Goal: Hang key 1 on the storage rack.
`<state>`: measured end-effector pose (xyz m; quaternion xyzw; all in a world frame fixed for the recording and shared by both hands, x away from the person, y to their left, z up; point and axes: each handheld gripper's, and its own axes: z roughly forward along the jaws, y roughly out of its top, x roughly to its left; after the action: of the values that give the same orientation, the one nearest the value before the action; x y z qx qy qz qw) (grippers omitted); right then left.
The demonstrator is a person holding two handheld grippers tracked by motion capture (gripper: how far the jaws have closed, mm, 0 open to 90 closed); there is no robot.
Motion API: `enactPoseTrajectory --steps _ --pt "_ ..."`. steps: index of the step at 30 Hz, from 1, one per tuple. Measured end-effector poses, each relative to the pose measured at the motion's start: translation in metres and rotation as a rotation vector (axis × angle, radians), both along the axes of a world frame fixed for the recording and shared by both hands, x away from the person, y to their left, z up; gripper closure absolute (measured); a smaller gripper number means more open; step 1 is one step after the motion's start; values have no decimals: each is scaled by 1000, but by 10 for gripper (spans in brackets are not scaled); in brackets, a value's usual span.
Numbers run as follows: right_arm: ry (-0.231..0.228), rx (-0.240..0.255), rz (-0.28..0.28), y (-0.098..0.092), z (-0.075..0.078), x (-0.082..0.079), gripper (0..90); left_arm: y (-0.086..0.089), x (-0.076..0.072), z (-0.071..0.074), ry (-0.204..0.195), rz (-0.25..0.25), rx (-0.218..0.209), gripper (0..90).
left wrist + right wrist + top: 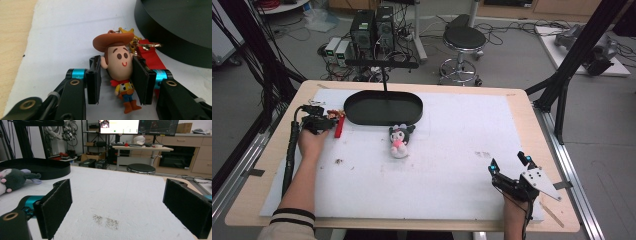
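Left gripper [116, 82], centre frame, clamps the cowboy keychain figure [119, 65] by its head, lying beside the black oval tray [175, 32], presumably for lifting. Right gripper [117, 205], at lower right in the high view, rests wide open and empty.

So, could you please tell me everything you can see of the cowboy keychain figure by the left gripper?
The cowboy keychain figure is a small glossy toy, apparently plastic or rubber: brown hat, big head, red neckerchief, yellow shirt, blue trousers, brown boots. A gold clasp joins it to a red strap. It lies face up on the white mat, near the black tray. The left gripper has its pads either side of the head, close or touching.
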<state>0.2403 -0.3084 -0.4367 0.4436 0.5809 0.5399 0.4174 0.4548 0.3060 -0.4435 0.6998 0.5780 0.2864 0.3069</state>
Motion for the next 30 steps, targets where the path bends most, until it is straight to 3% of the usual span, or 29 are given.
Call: enactPoseTrajectory --steps 3,6,10,14,18,22,25,28,30 --pt "-4 2 -3 -1 0 0 79 1 -2 -1 -15 -2 13 607" --pt "-6 3 -6 -2 0 0 79 5 -6 -3 -45 16 -16 608" --pt "-3 5 -7 -2 0 0 79 11 -9 -2 -52 19 -32 608" --pt "-3 2 -5 -1 0 0 79 13 -15 12 -132 8 -49 609" --pt "-2 3 -2 0 1 -1 79 12 -19 20 -174 -1 -69 610" --pt "-9 3 -2 0 1 -1 79 9 -22 24 -196 -12 -55 610" --pt "-9 7 -1 0 1 -1 79 7 -28 29 -252 -17 -66 611" --pt "-14 9 -2 -1 2 -1 80 7 -31 32 -271 -17 -73 611" --pt "-14 10 -2 -1 2 -2 79 7 -35 36 -307 -19 -76 611"
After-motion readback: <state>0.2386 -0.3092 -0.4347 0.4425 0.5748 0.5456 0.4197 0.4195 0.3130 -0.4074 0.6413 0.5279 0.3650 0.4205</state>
